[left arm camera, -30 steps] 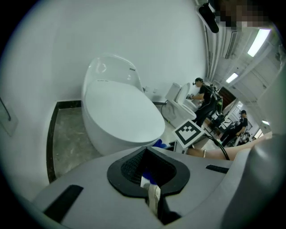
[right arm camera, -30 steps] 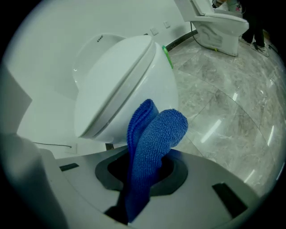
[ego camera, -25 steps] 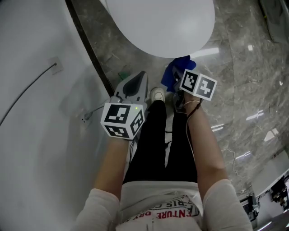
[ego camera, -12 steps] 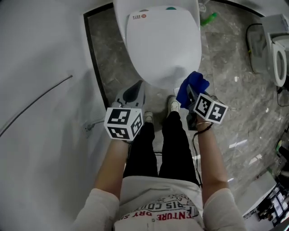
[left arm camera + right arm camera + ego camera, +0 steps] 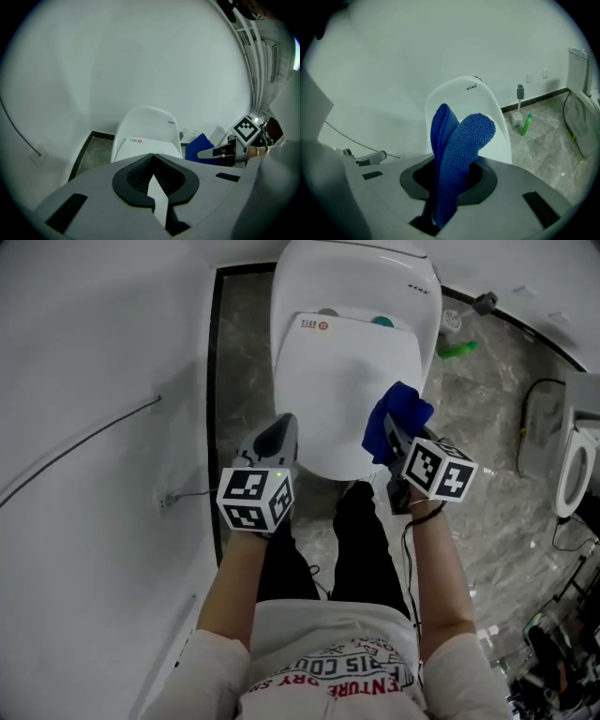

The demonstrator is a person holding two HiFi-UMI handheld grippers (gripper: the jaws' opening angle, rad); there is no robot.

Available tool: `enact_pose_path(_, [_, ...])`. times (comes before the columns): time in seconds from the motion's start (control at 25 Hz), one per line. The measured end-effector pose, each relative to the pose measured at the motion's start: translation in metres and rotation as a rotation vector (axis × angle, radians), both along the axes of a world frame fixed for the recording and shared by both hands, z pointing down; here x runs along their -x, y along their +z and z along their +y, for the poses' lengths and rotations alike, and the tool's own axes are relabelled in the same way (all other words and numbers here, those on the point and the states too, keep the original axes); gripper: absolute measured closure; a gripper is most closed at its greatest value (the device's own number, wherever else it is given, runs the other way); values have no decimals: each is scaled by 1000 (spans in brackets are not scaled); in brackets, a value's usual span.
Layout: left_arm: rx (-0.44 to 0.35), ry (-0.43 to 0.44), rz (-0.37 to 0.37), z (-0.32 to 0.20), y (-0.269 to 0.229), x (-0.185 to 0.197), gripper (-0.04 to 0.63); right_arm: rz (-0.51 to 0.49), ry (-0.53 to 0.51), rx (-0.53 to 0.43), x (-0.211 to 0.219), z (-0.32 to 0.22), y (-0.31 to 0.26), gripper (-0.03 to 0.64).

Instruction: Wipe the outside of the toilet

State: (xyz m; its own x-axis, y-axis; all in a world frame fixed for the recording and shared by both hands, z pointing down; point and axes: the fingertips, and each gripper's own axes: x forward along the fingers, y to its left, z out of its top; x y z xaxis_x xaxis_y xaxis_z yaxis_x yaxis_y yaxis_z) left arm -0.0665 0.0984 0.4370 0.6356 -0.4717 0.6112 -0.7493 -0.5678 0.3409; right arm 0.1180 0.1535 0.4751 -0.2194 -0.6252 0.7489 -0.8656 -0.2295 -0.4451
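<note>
- While the person stands with dark trouser legs (image 5: pixel 361 540) straight below, both tools are held out forward, level with each other.
- The left gripper (image 5: pixel 274 435) has its grey jaws pressed together with nothing between them, so it carries no load.
- The right gripper (image 5: pixel 392 442) is clamped on a folded blue microfibre cloth (image 5: pixel 398 416), which stands up out of the jaws in two soft lobes.
- Compared with one second ago, the view has lifted. Then only the front curve was seen; now the whole white ceramic toilet with closed lid (image 5: pixel 352 371) shows, up to its back part.
- The cloth now overlaps the right front rim of the lid, but I cannot tell if it touches.
- I judge that the person has lined up on the toilet and that wiping is about to begin.
- Further off, a green bottle (image 5: pixel 457 349) lies on the grey marble floor (image 5: pixel 487 437), close to the white wall (image 5: pixel 94 381).
</note>
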Motion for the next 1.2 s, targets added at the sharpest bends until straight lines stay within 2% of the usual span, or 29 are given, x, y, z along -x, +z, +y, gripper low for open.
enact_pose_path(0.2, [2,-159,22,-30,-9,-13,588,17,-162,-40,-23,-77,-31,545])
enact_pose_path(0.48, [0,-251,54,-83,-7,-19,589,37,-344,-84,-10,-183,-56,545])
enact_pose_path(0.68, [1,-280,77,-142,-4,-4,588,83,-438,-81,20,-260,-65,545])
enact_pose_path(0.84, [-34,-310,66,-185,-8,12,589,124,-492,-78,34,-317,-69,545])
enact_pose_path(0.92, [-26,-323,58,-201,-7,20,588,142,-507,-72,37,-341,-69,545])
enact_pose_path(1.2, [-8,-481,53,-232,0,50,589,273,-700,-13,54,-416,-48,545])
